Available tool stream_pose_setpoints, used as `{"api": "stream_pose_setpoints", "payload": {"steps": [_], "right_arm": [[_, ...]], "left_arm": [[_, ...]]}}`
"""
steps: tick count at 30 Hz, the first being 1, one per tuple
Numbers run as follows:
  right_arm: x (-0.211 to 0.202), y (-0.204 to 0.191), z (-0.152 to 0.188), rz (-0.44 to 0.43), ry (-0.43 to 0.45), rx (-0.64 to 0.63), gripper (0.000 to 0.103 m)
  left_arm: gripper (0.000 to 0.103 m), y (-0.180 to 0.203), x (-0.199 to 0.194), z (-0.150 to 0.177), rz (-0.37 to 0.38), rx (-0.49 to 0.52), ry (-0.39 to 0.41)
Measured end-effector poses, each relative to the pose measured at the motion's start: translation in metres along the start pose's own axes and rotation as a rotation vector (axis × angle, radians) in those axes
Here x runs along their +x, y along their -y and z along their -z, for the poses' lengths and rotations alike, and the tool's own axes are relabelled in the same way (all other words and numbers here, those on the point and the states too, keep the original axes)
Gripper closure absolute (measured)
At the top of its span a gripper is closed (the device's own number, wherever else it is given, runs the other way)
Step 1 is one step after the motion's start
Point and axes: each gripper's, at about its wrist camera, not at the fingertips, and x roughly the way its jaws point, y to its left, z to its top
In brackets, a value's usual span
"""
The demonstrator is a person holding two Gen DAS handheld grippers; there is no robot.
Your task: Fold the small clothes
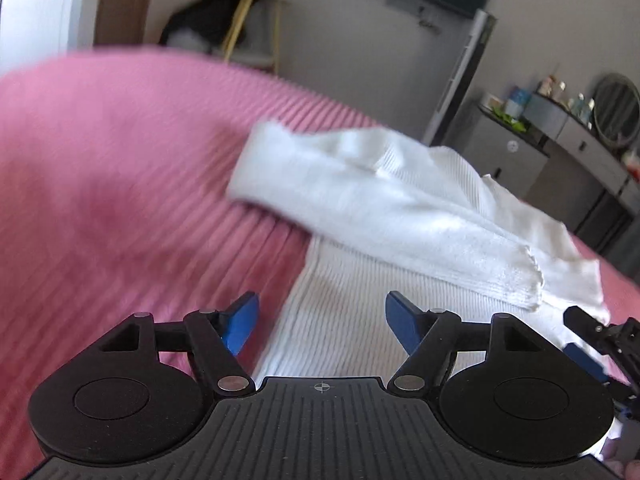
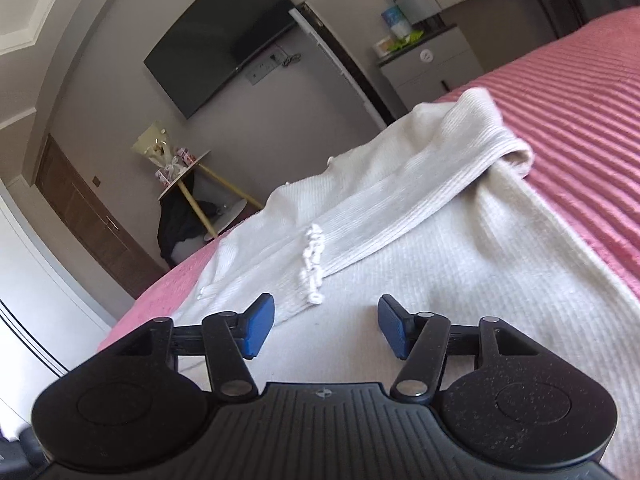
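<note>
Both of your tools are free right now. Your left gripper (image 1: 322,326) has its jaws spread wide with nothing between the blue pads (image 1: 242,326); under that gap lies the ribbed body of the top (image 1: 344,320), near its left edge. Your right gripper (image 2: 326,326) is about half open and also holds nothing, hovering just above the hem end of the top (image 2: 460,280).

The top lies flat on the pink bedspread (image 1: 100,180), running away from you towards the room. Both sleeves look folded in already: one sleeve (image 2: 420,184) crosses the body diagonally, its frilly cuff (image 2: 314,264) just beyond your right pads. So the step in hand, as I read it, is the lengthwise fold: hem up towards the neck.

To do it well, take the two near corners of the hem, one per gripper, and pinch through both layers so the back does not lag. Set your left jaws over the edge itself, not the middle of the fabric. Lift only enough to clear the sleeves, carry both corners forward together, and lay them level so the cuff is not dragged out of place.

Beyond the far end of the top there is only bedspread, then the cabinet (image 2: 432,64) and television (image 2: 220,36).
</note>
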Motion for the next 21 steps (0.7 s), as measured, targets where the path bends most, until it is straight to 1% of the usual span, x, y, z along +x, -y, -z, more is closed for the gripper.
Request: {"api": "stream_pose_setpoints", "payload": {"steps": [1,4,8,9,10,11,12,13,15,17,21], "right_arm": [[0.003,-0.002,-0.003,-0.007,-0.006,0.016,0.045],[0.021,-0.009,-0.011,-0.017,-0.044,0.045,0.045],[0.054,-0.016,-0.02,0.007,-0.112,0.044,0.049],[0.059,-0.016,-0.022,0.007,-0.123,0.049,0.053],[0.063,-0.017,-0.024,0.011,-0.132,0.056,0.064],[0.065,-0.016,-0.026,0.011,-0.14,0.061,0.072],[0.067,-0.015,-0.028,0.016,-0.154,0.066,0.093],[0.067,-0.015,-0.03,0.021,-0.162,0.072,0.094],[0.062,-0.019,-0.034,-0.005,-0.155,0.048,0.094],[0.054,-0.034,-0.04,-0.014,-0.122,-0.037,0.095],[0.039,-0.064,-0.059,-0.026,-0.024,-0.195,0.095]], "left_arm": [[0.028,-0.006,0.001,0.0,0.016,-0.018,-0.007],[0.027,-0.01,0.01,-0.003,0.026,-0.024,-0.01],[0.026,-0.006,0.011,0.0,0.037,0.001,0.0],[0.025,-0.004,0.011,0.0,0.038,0.008,0.0],[0.025,-0.005,0.011,0.003,0.037,0.01,-0.001],[0.024,-0.003,0.012,0.003,0.038,0.009,-0.001],[0.023,-0.004,0.012,0.003,0.043,0.004,-0.001],[0.023,-0.004,0.013,0.002,0.046,-0.002,-0.001],[0.022,-0.004,0.014,0.001,0.049,-0.006,0.001],[0.022,-0.002,0.013,0.003,0.044,0.003,0.006],[0.021,0.002,0.012,0.005,0.035,0.034,0.011]]}}
